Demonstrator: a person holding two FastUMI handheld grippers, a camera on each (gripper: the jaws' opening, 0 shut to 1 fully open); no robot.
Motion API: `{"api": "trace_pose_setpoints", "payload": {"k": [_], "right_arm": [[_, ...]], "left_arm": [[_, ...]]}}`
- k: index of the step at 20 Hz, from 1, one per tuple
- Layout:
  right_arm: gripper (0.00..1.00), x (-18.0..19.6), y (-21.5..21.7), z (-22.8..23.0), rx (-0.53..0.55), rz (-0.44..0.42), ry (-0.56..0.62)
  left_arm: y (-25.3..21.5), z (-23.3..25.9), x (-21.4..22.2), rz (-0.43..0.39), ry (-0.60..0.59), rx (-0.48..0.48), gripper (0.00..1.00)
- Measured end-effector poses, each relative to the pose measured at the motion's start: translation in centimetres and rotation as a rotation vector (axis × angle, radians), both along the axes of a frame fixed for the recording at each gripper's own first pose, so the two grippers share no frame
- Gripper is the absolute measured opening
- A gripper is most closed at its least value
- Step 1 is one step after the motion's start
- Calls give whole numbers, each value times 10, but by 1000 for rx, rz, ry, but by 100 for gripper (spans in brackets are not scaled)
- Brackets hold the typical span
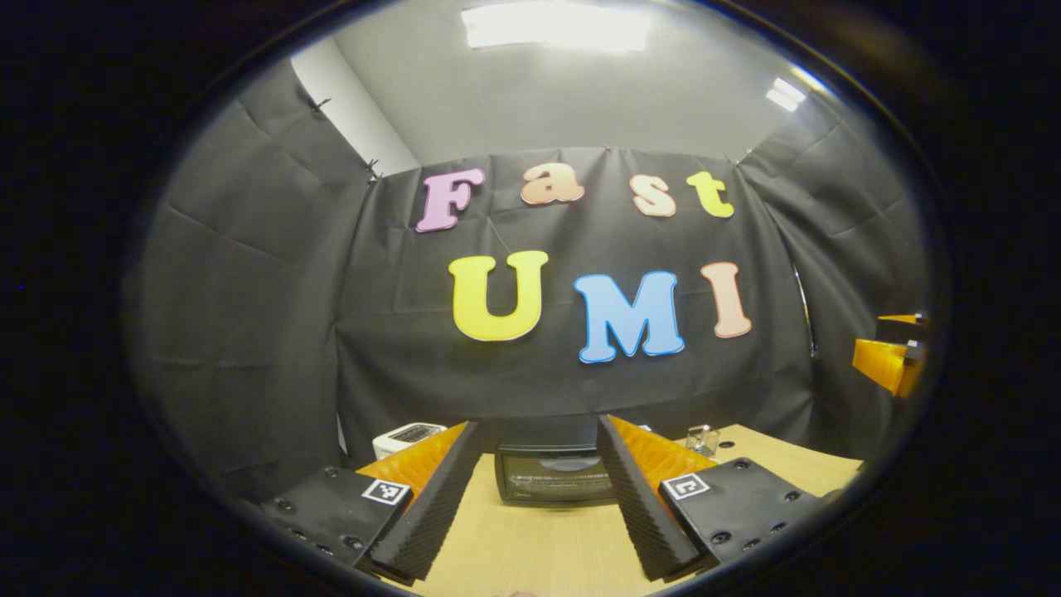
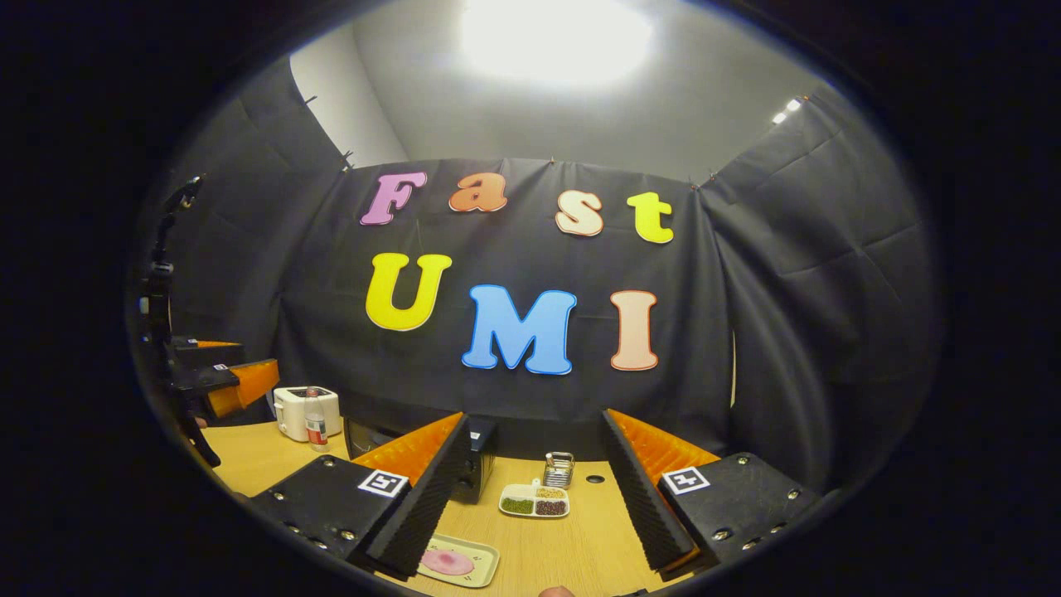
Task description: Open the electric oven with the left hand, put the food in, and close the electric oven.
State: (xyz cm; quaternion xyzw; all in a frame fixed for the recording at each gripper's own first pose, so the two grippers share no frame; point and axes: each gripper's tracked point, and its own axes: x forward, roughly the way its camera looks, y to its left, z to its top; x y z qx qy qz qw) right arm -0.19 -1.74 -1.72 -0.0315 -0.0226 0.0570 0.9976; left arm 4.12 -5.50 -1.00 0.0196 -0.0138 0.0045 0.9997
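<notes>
Left tongs [image 1: 537, 497] released, held above bench [image 1: 530, 547]; electric oven [image 1: 555, 474] straight ahead, door closed. Right tongs [image 2: 530, 497] released; pink food tray [image 2: 457, 561] nearest, sectioned dish [image 2: 535, 500] right of oven [image 2: 477, 464], toaster [image 2: 305, 412] left.

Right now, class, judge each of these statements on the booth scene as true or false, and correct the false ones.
1. The electric oven has its door closed. True.
2. The left gripper is shut on the oven handle. False: its jaws stand open, short of the oven.
3. A white toaster stands on the wooden table, with a bottle in front of it. True.
4. The divided dish is empty. False: its compartments hold green, pale and dark food.
5. The right gripper holds the tray with the pink item. False: it is open; the tray lies on the table.
</notes>
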Motion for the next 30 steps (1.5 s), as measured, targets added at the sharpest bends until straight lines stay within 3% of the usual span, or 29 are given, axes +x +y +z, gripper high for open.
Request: {"api": "trace_pose_setpoints", "payload": {"k": [7,8,10,12,16,17,20,26,27,28,30], "right_arm": [[96,16,7,-2,88,-24,16],[96,20,9,0,90,-36,11],[92,30,7,-1,82,-70,15],[96,38,7,3,81,-96,6],[96,50,1,5,59,-161,5],[96,53,-1,5,52,-179,7],[96,59,-6,1,33,-226,22],[96,68,-6,-3,0,-293,51],[96,69,-5,-4,-8,-304,55],[96,70,-2,-4,-11,-311,59],[96,71,2,-9,-11,-317,73]], "left_arm": [[-25,-18,75,-67,17,8,99],[-25,-22,88,-74,14,10,95],[-27,-36,114,-84,29,19,99],[-30,-50,140,-101,47,14,99],[-34,-80,183,-124,94,-4,91],[-35,-87,192,-131,103,-6,95],[-40,-113,217,-147,138,-3,91],[-44,-166,260,-156,217,-14,99],[-44,-174,266,-156,228,-12,91],[-45,-181,272,-158,236,-11,100],[-45,-193,280,-163,247,-7,99]]}}
